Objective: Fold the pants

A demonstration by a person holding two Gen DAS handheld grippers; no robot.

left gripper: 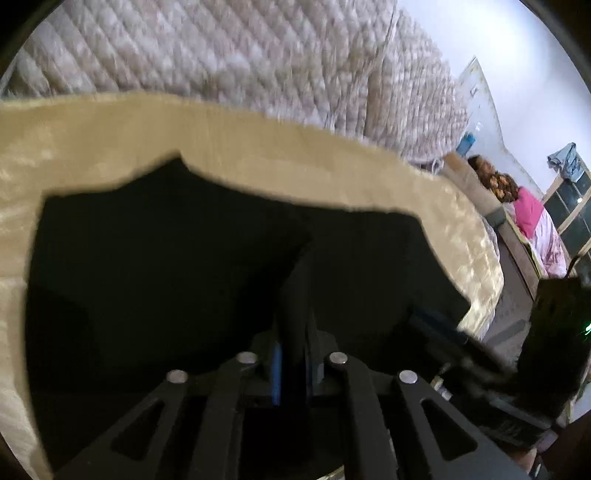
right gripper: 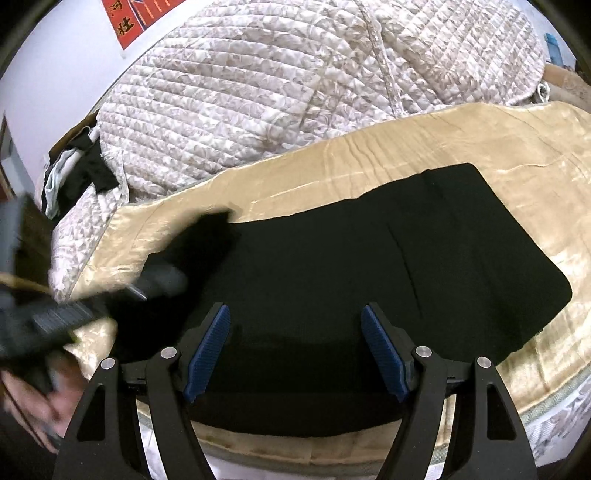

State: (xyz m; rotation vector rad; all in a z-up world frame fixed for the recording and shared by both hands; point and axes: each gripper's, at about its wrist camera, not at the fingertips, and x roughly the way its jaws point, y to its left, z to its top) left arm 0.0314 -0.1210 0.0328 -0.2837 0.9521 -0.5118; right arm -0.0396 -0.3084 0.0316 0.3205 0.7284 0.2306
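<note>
Your right gripper (right gripper: 295,354) sits nearest you, tilted down over the near edge of the bed, its jaws spread wide with nothing between them. The blue pads (right gripper: 208,349) hang just above the black pants (right gripper: 369,277) without touching any cloth that you can make out.

To its left, your left gripper (right gripper: 162,280) reaches in low from the bed's left side, blurred by motion. Your hand (right gripper: 33,398) grips its handle near the near-left corner, wrist angled so the tool slants down and toward the middle of the bed. In its own view the jaws are drawn almost together, and a dark fold of the pants (left gripper: 229,258) rises between the fingers (left gripper: 277,365); the pads press on that fold, so you have the cloth pinched. The lifted flap shows in the right view as a black peak just beyond the gripper's tip.

The pants lie flat on the tan blanket (right gripper: 517,147), spread from the near edge toward the middle, reaching farther toward the right side. Their far right end is rounded and flat; the left end is the part you have raised.

Beyond the blanket's far edge a quilted, leaf-patterned quilt (right gripper: 295,92) is heaped along the back of the bed. Dark clothes (right gripper: 85,173) lie at the far-left corner beside it. On the wall behind hangs a red poster (right gripper: 127,26).
</note>
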